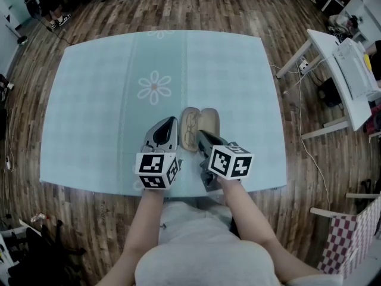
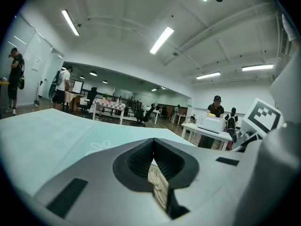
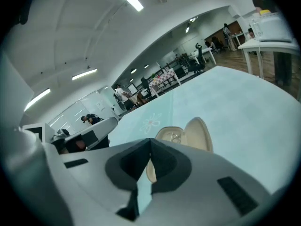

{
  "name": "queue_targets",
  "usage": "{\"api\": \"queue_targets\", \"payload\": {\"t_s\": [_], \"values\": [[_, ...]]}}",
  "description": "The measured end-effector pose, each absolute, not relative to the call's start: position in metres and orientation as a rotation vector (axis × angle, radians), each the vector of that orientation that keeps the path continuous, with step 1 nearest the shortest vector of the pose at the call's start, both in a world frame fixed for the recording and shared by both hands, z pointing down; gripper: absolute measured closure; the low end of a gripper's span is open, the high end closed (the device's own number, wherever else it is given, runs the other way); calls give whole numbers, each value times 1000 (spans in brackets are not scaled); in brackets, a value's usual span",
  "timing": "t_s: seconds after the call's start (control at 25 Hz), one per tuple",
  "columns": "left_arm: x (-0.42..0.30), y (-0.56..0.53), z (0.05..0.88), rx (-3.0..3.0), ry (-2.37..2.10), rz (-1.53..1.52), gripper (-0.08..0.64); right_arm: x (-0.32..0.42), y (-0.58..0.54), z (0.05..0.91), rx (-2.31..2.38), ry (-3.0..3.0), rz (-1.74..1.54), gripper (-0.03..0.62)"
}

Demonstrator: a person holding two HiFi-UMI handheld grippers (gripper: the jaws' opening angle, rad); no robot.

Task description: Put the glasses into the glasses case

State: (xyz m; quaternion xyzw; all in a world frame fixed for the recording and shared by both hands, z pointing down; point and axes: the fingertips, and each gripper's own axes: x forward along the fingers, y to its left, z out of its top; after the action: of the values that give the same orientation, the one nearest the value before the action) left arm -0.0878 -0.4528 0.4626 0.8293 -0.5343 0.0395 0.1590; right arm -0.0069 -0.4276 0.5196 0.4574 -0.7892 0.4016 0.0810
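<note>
Already the glasses (image 1: 190, 127) lie in the left half of the open glasses case (image 1: 208, 124) on the blue-clothed table (image 1: 95, 100). The left gripper (image 1: 172, 120) and right gripper (image 1: 199, 133) hang at its near end, each with its jaws pressed together on nothing. The lid is not yet closed. A careless push could slide the case or trap a temple arm under the rim.

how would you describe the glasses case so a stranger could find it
Look at the pale blue table, near the person's edge, just right of the flower print. The case is the beige oval shell lying open, with glasses in its left half.
</note>
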Motion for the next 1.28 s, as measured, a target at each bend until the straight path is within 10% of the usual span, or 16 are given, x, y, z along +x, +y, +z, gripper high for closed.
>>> {"api": "queue_targets", "payload": {"t_s": [1.28], "values": [[-36, -427, 325, 2775, -1624, 22, 551, 2, -422, 340, 1362, -2802, 245, 586]]}}
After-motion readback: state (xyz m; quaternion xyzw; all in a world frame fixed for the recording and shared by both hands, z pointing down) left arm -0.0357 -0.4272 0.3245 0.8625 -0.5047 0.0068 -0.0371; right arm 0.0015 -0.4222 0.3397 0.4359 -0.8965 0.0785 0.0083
